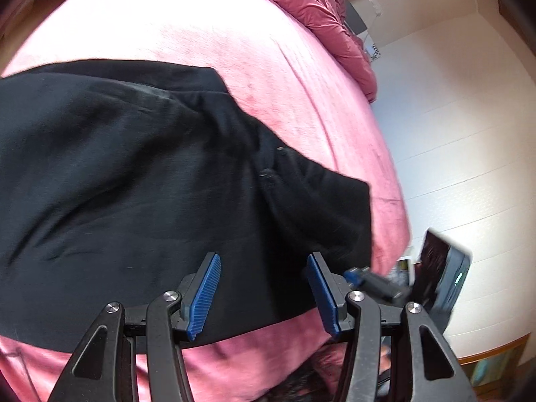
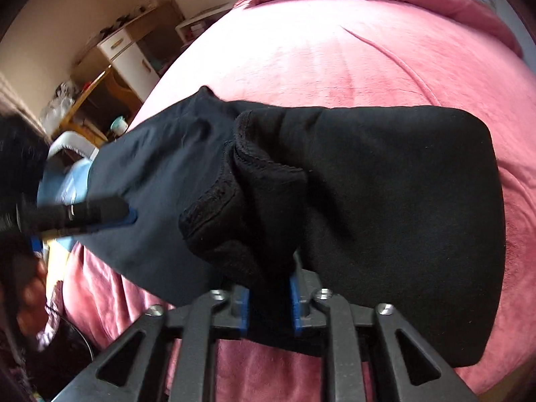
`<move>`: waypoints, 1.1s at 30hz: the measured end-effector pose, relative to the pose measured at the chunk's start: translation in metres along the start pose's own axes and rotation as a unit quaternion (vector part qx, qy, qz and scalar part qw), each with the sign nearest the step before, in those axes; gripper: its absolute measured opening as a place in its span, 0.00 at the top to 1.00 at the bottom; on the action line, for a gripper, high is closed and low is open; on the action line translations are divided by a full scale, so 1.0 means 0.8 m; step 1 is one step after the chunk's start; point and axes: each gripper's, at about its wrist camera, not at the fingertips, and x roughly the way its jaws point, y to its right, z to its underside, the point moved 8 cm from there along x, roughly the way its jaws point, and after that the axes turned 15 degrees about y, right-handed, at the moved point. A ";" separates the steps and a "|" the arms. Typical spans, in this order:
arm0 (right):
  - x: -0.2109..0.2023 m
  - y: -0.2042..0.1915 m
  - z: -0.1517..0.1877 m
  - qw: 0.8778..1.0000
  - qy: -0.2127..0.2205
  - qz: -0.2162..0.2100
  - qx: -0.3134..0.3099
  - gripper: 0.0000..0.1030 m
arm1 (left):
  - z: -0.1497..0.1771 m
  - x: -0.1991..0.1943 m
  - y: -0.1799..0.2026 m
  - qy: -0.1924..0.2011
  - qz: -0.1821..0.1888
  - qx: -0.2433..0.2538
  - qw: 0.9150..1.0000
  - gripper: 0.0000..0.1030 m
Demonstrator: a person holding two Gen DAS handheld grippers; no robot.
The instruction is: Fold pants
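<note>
black pants (image 2: pixel 385 207) lie folded on the pink bed cover (image 2: pixel 368 60); left gripper (image 1: pixel 263 296) hangs spread above them, empty; right gripper (image 2: pixel 269 305) has cloth bunched between its parted pads, grip unclear

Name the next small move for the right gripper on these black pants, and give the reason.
Probably open the right gripper fully and draw it back off the black pants. A bunched hem of cloth sits between its blue pads, and the folded part already lies flat on the pink bedspread. The left gripper hovers open over the cloth, holding nothing.
</note>
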 end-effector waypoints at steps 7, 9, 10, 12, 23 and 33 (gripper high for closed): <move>-0.048 0.003 0.038 0.999 -0.011 -0.032 0.012 0.53 | -0.004 0.038 0.019 -0.036 0.030 -0.049 0.998 0.40; -0.064 0.021 0.044 0.999 -0.005 -0.020 0.031 0.53 | -0.001 0.053 0.022 -0.050 0.028 -0.051 0.997 0.39; -0.075 0.035 0.048 0.999 0.000 -0.008 0.043 0.53 | 0.000 0.060 0.021 -0.056 0.020 -0.048 0.997 0.39; -0.099 0.060 0.055 0.998 0.011 0.017 0.061 0.53 | 0.005 0.076 0.022 -0.070 0.009 -0.046 0.996 0.39; -0.162 0.192 0.114 0.973 0.006 0.140 0.186 0.51 | 0.003 0.109 0.068 -0.070 0.011 0.021 0.997 0.88; -0.110 0.151 0.080 0.977 0.033 0.124 0.172 0.36 | -0.062 0.034 0.157 0.009 0.111 0.051 0.992 0.89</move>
